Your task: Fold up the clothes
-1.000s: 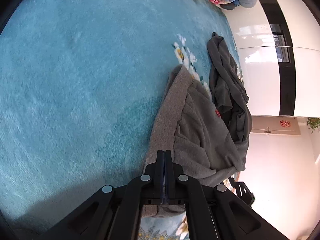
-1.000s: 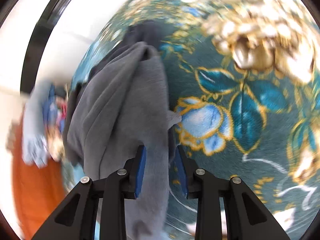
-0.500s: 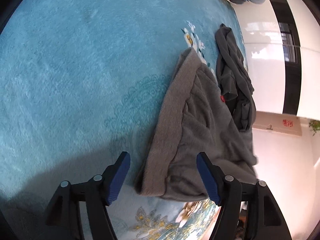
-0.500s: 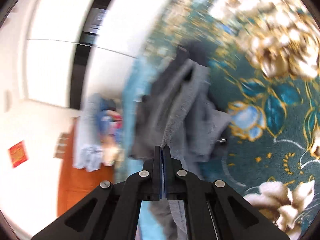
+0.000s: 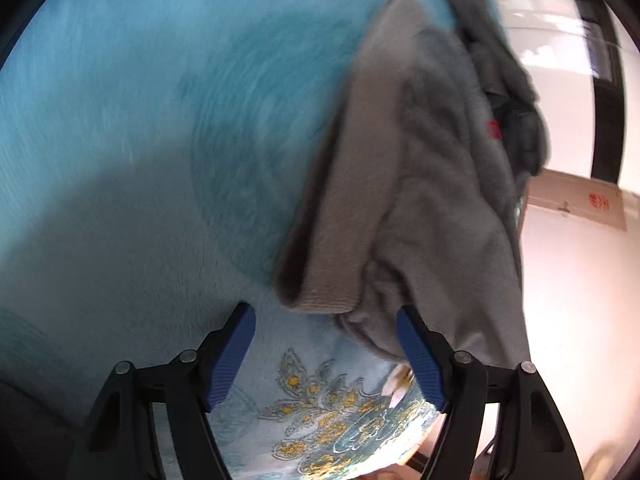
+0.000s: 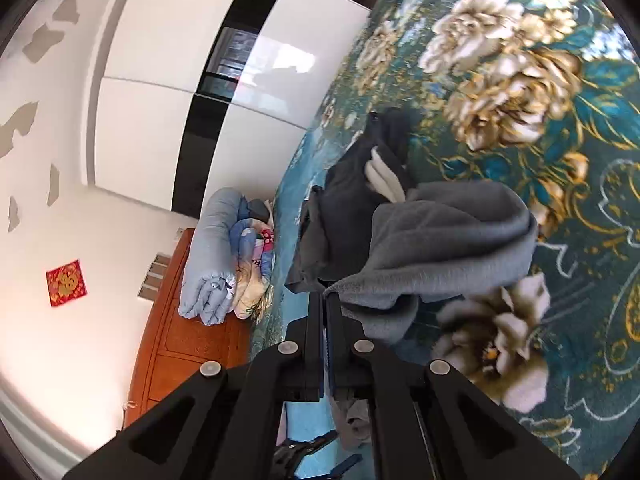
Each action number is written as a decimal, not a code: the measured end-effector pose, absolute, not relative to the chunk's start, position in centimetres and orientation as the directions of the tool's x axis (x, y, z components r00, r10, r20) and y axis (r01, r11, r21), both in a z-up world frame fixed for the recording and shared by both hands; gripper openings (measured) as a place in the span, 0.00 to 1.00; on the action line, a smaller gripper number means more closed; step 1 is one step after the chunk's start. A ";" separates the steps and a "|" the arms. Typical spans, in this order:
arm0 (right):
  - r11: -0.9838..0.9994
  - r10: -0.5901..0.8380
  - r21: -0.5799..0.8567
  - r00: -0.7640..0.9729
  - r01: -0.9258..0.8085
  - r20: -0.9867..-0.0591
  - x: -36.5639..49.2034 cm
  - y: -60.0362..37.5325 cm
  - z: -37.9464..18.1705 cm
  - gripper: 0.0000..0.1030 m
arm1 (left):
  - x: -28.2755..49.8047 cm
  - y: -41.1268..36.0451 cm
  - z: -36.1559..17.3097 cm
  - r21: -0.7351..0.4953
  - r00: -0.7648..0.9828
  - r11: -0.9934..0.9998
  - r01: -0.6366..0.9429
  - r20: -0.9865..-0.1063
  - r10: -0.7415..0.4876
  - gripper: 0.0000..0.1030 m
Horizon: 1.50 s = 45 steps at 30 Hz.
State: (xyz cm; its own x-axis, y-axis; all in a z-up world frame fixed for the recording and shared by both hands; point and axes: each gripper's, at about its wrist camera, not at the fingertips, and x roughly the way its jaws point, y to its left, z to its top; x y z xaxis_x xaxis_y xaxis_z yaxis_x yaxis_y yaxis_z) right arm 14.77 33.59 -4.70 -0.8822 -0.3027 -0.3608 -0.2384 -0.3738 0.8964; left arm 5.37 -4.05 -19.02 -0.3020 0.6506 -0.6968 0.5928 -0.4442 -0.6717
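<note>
Since the frame one second ago, our left gripper (image 5: 324, 354) has released the ribbed hem it was clamped on and now stands with its blue-padded jaws spread wide and empty, while our right gripper (image 6: 323, 336), then parted around the cloth, has closed to a thin slit on an edge of the grey sweatshirt (image 6: 444, 248). In the left wrist view, the ribbed hem (image 5: 340, 216) of that sweatshirt (image 5: 432, 184) lies just ahead of the open jaws, and its far finger pad (image 5: 420, 356) sits close against the bunched fabric; we cannot tell whether they touch. From the pinch point in the right wrist view, the sweatshirt rises in a thick fold and drapes back over the floral blanket (image 6: 560, 160). Behind it, touching it, lies a darker grey garment (image 6: 344, 208), seen in the left wrist view (image 5: 500, 72) beyond the sweatshirt on the teal surface (image 5: 140, 120). Farther out, rolled bedding (image 6: 216, 256) rests against a wooden headboard (image 6: 180, 336), with white and black wardrobe panels (image 6: 168, 100) beyond.
</note>
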 end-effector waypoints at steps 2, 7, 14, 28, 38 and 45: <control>-0.386 -0.307 0.889 -0.875 -0.245 -0.374 14.9 33.9 -4.8 0.01 | 5.5 -4.4 -19.3 -0.696 -0.342 -0.386 0.605 -0.665 0.664 0.73; -0.384 -0.307 0.886 -0.870 -0.258 -0.386 14.9 34.0 -5.4 0.01 | 5.6 -5.2 -20.0 -0.715 -0.382 -0.309 0.627 -0.628 0.678 0.71; -0.389 -0.308 0.875 -0.854 -0.289 -0.419 15.3 34.0 -5.7 0.01 | 6.0 -5.9 -19.4 -0.702 -0.366 -0.353 0.618 -0.655 0.662 0.35; -0.403 -0.339 0.850 -0.807 -0.339 -0.483 17.2 31.7 -5.6 0.01 | 7.4 -11.8 -14.3 -0.696 -0.438 -0.474 0.540 -0.713 0.548 0.09; -0.486 -0.384 0.850 -0.824 -0.202 -0.416 18.8 29.2 -0.3 0.01 | 7.9 -19.7 -7.5 -0.778 -0.592 -0.423 0.465 -0.629 0.504 0.08; -0.470 -0.381 0.848 -0.811 -0.244 -0.444 15.7 29.9 -0.6 0.01 | 4.9 -17.7 -7.2 -0.699 -0.499 -0.480 0.531 -0.715 0.490 0.08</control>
State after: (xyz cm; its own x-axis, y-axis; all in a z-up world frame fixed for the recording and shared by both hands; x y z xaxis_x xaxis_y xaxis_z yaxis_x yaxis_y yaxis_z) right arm 15.70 29.87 -0.57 -0.8108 -0.3810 -0.4444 -0.2442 -0.4697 0.8484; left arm 4.92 -17.72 -7.20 -0.4985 0.4902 -0.7150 0.5307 -0.4796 -0.6988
